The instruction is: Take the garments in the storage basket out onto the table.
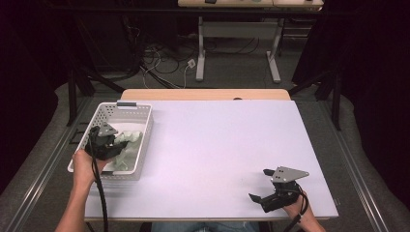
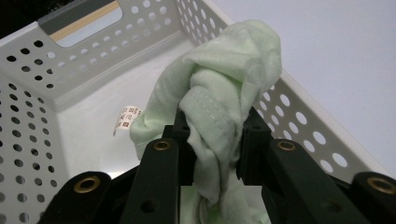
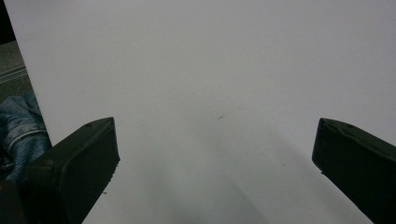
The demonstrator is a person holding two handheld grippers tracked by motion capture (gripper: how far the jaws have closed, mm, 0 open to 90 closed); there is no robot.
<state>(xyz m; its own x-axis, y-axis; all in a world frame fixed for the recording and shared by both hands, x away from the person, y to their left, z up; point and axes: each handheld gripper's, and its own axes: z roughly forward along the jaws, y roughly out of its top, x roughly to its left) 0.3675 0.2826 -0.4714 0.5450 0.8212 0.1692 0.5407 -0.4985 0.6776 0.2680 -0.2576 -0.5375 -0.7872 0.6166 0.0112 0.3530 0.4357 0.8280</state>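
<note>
With the left tool (image 2: 212, 140) clamped on a bunched pale green cloth (image 2: 224, 88) inside the white basket (image 1: 145, 140), lift straight up — clearing the rim so no fold snags — while the right tool (image 1: 263, 197) rests open on the table (image 1: 217, 140).

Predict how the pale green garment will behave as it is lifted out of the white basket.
The pale green garment is bunched in the left claw, so it is probably floppy and will drape. It looks thin, likely light. Trailing folds may drag on the perforated basket wall.
</note>
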